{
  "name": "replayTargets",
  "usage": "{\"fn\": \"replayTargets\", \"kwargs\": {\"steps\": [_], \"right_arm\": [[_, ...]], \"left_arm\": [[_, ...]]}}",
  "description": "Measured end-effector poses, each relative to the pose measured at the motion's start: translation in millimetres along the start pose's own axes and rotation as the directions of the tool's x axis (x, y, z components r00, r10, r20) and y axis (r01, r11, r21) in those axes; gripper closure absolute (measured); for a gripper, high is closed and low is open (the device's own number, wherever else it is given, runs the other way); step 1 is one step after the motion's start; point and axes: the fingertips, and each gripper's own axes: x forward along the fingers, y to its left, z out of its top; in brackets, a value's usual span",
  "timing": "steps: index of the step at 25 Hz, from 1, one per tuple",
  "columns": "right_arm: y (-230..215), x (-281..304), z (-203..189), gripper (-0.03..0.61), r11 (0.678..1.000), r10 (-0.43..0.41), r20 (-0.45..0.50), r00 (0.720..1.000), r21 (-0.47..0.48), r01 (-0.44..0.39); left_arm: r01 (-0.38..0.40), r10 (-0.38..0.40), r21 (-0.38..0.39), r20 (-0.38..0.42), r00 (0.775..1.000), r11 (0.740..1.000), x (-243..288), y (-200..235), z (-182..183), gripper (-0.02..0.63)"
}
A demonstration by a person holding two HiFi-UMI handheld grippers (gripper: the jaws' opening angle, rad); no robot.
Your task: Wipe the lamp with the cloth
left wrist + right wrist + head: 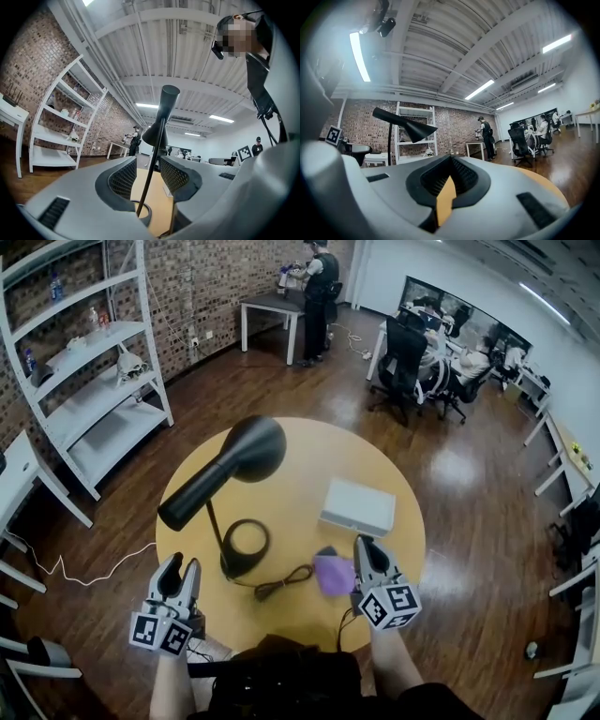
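A black desk lamp [246, 457] stands on the round yellow table [300, 465]; its ring base [246, 547] is near the front and its shade leans toward the back. My left gripper [178, 579] is just left of the base and open. In the left gripper view the thin stem [157, 145] shows through the gap of the left gripper [143, 176], untouched. A purple cloth [333, 573] sits right beside my right gripper [368, 554], on its left. That right gripper [449, 161] is shut, and no cloth shows between its jaws in its own view. The lamp [405, 124] appears off to its left.
A white box [357, 506] lies on the table right of the lamp. The lamp's black cord [281, 582] coils between base and cloth. White shelves [94, 381] stand at the left; a person [319, 296] at a far table and office chairs [403, 362] are behind.
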Motion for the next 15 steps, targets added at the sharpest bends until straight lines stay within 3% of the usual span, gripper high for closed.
{"fn": "replayTargets", "kwargs": {"steps": [10, 15], "right_arm": [[-0.7, -3.6, 5.9, 0.577, 1.0, -0.02, 0.017, 1.0, 0.002, 0.02], [-5.6, -6.7, -1.2, 0.577, 0.999, -0.045, 0.014, 0.999, 0.009, 0.045]], "left_arm": [[-0.012, 0.011, -0.015, -0.002, 1.0, 1.0, -1.2, 7.3, -1.0, 0.463], [-0.022, 0.022, -0.007, 0.006, 1.0, 1.0, 1.0, 7.9, -1.1, 0.495]]}}
